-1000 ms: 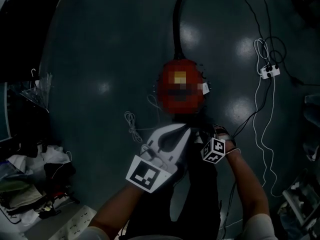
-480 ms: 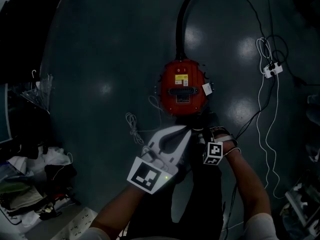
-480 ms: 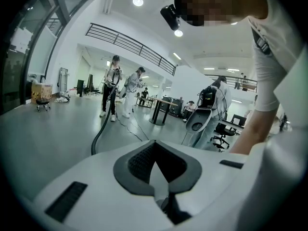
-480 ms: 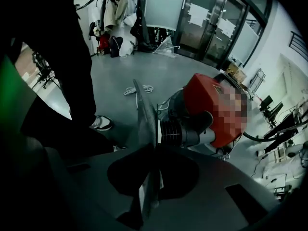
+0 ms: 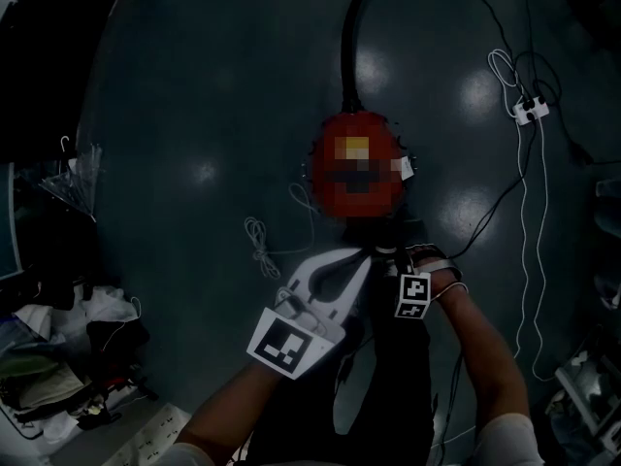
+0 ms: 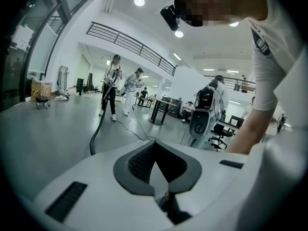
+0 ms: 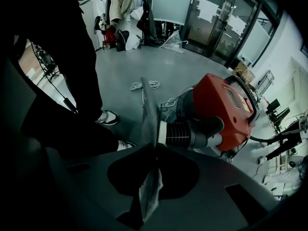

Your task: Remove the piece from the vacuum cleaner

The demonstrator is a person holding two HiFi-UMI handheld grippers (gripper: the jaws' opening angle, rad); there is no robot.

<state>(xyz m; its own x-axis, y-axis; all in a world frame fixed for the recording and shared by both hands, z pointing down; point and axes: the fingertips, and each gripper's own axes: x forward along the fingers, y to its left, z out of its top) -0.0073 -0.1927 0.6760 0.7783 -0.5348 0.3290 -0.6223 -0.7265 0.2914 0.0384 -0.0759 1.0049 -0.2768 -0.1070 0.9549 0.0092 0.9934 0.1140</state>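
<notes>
Right gripper pinches a thin mesh piece with jaws narrow. Ribbed hose end sits beside the tips. Red vacuum cleaner lies just beyond, a shoe left.

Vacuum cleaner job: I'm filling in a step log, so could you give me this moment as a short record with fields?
vacuum cleaner: red, lying on the floor, ribbed grey cuff toward the person
piece: thin flat sheet, right beside the cuff
right gripper: closed on the piece
left gripper: closed, nothing in it, held above the floor
cables: white, loose on the floor to the right
</notes>
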